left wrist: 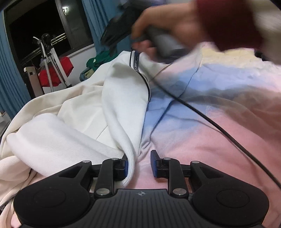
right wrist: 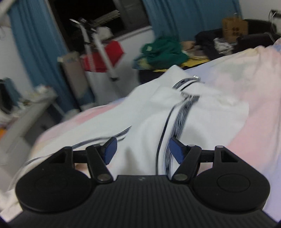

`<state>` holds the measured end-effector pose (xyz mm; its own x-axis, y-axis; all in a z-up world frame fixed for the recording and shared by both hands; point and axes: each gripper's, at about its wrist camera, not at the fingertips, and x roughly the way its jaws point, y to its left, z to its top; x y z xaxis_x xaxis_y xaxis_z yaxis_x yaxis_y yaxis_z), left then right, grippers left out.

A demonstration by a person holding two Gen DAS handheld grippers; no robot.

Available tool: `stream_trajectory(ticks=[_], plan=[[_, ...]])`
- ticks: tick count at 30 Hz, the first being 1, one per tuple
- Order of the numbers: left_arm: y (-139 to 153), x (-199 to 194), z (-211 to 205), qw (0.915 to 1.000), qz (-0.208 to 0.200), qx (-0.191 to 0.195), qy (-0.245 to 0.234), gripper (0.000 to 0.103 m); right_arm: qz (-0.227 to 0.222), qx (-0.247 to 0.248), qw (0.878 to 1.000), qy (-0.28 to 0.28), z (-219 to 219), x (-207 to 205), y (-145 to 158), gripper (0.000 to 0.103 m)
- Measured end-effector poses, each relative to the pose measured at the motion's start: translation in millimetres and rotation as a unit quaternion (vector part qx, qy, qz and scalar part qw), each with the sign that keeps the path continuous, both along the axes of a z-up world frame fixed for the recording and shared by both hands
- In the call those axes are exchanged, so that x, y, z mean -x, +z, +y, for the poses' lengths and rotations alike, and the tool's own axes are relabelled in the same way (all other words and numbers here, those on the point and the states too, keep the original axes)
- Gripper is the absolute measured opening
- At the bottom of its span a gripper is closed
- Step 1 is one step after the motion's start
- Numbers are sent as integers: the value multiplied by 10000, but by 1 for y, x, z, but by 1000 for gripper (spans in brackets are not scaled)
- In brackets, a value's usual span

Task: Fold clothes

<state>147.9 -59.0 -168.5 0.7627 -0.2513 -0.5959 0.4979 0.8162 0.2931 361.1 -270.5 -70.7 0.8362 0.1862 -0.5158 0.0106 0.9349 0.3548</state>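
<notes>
A white garment with dark-striped trim [left wrist: 123, 98] lies crumpled on a pink and blue bedsheet [left wrist: 202, 140]. My left gripper [left wrist: 139, 164] is open, low over the bed; a fold of the white cloth hangs between its jaws against the left pad [left wrist: 125, 165]. The other hand holds the right gripper [left wrist: 116, 33] above the garment's striped collar [left wrist: 136, 61], blurred. In the right wrist view my right gripper [right wrist: 142, 149] is open above the white garment [right wrist: 193, 112], its striped band [right wrist: 180, 121] running between the pads.
A black cable [left wrist: 210, 122] trails across the sheet. A cream cloth [left wrist: 52, 108] lies under the white garment. Beyond the bed stand a rack with a red cloth [right wrist: 103, 56], a green clothes pile [right wrist: 163, 50], blue curtains [right wrist: 184, 15] and a dark window.
</notes>
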Motion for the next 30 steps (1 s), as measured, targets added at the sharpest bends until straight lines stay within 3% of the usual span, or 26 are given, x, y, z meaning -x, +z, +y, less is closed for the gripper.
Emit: stream_trajectory(ticks=[5,9,10,12,13,19,22,25,30], plan=[[-1,-11,7,9994,105,332,-24,25,243,994,9947,-60,25,-72,-14,67],[-2,-15,8,9991,94,398,-110,25,734,2131,9743,31,43,-103,-36,64],[-2,-15,9,9990,97,411,-115,25,770,2343,9691,-21,44,-102,-39,57],[-1,-16,10,9989,104,436,-124,25,800,2605,9620,-184,39,-97,-40,4],[-1,-16,10,9988,108,449,-129,25,795,2655,9604,-295,33,-93,-38,2],[0,-16,11,9987,92,466,-170,25,450,2089,9706,-1109,-43,-35,-8,2],[-3,-14,7,9993,-5,315,-210,25,564,1795,9744,-1228,-74,-8,0,2],[-1,-17,7,9991,63,381,-146,25,561,1219,9858,-1014,-90,9,11,3],[2,-18,10,9981,206,574,5,25,475,636,9955,-511,-66,2,30,7]])
